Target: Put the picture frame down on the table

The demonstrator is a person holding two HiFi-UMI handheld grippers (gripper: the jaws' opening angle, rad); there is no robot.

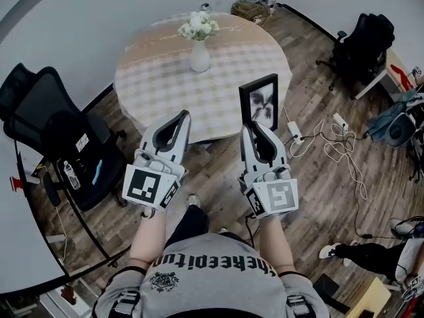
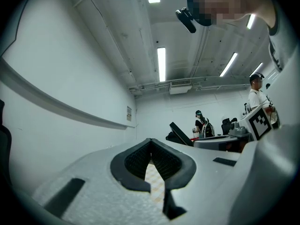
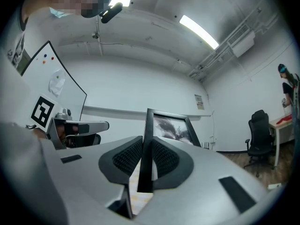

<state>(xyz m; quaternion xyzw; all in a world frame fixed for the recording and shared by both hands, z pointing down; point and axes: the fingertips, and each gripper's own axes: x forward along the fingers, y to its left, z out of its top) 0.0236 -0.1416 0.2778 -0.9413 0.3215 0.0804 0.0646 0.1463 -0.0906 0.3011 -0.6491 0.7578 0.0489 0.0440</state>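
A round table (image 1: 152, 78) stands in the middle of the room under a pale checked cloth. A white vase (image 1: 199, 56) sits toward its far side with a bunch of white flowers (image 1: 199, 25) in it. The floor (image 1: 318, 184) is dark wood boards, and the walls and ceiling are plain white with strip lights overhead. One black office chair (image 1: 59, 138) is parked to the left of the table, and another (image 1: 364, 42) is off in the far right corner by a desk. White cables (image 1: 339, 144) and a power strip (image 1: 295, 132) trail over the floor to the right of the table.

The picture frame (image 1: 260, 101) is upright in the air at the near right edge of the table, well apart from the vase. It is a slim black frame around a black-and-white print of something smoky and blotchy. From where I stand I cannot tell whether its bottom edge touches the cloth.

The right gripper (image 1: 255, 126) has the frame clamped by its lower edge, with the ribbed pads pressed on either side of the black moulding. The frame rises straight out of the jaws. The left gripper (image 1: 183, 116) is beside it over the table's near edge. Its jaw tips are closed against each other with nothing between them, and the checked cloth shows through the gap behind the tips.
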